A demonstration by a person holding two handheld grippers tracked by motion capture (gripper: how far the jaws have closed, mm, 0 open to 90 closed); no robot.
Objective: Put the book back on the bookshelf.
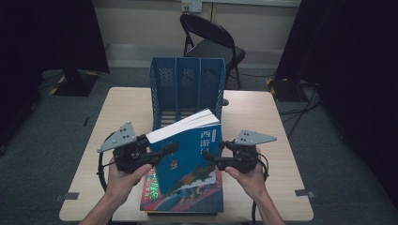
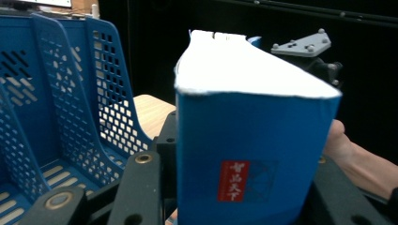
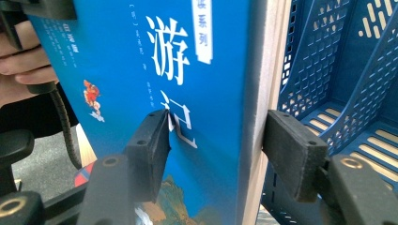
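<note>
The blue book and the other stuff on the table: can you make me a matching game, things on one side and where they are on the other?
Things:
1. blue book
2. file rack
3. red-edged book
4. folding chair

Places:
A. flat on the table's near edge
B. on the floor beyond the table
C. tilted up between the two tools
D. standing on the table behind the books

Pairs: 1-C, 2-D, 3-A, 4-B

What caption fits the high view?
Two hand-held grippers, left gripper and right gripper, raise a blue book before a blue file rack.
</note>
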